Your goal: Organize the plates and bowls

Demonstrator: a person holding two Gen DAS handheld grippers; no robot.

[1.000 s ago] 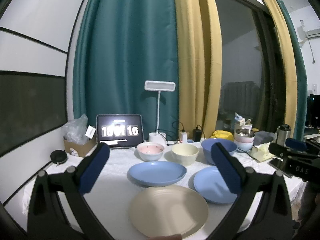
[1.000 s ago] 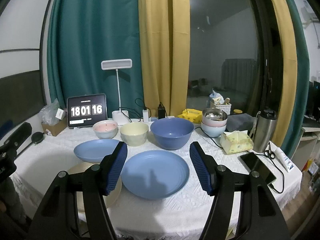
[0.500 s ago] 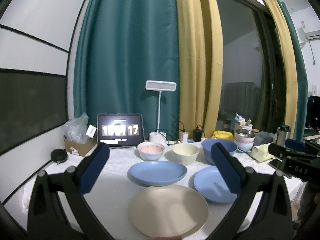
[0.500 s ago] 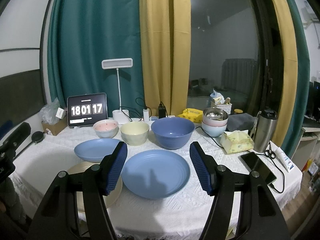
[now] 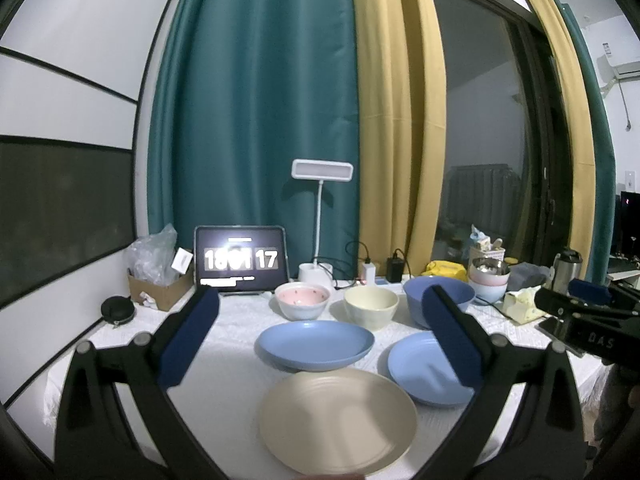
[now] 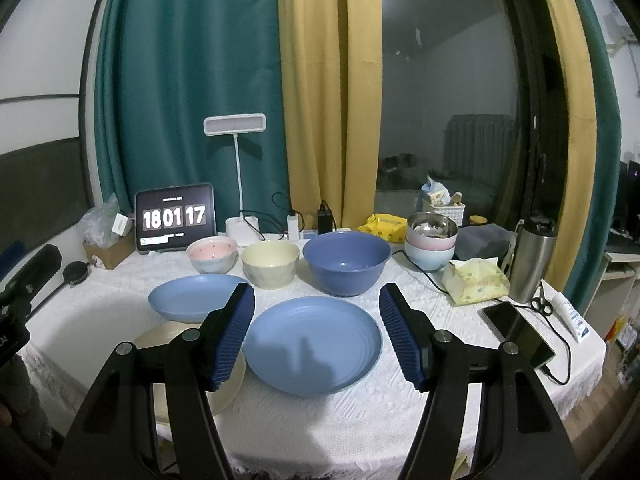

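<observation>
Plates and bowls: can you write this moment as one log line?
left gripper: open, empty | right gripper: open, over blue plate | cream plate: untouched | stacking: not started

3 bowls (image 6: 270,262) behind 3 plates (image 6: 312,344); tablet (image 6: 175,214) behind-left

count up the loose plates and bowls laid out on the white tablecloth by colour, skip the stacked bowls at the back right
Blue: 3 (plate, plate, big bowl)
Cream: 2 (plate, bowl)
Pink: 1 (bowl)
Total: 6, that is 3 plates and 3 bowls
</observation>
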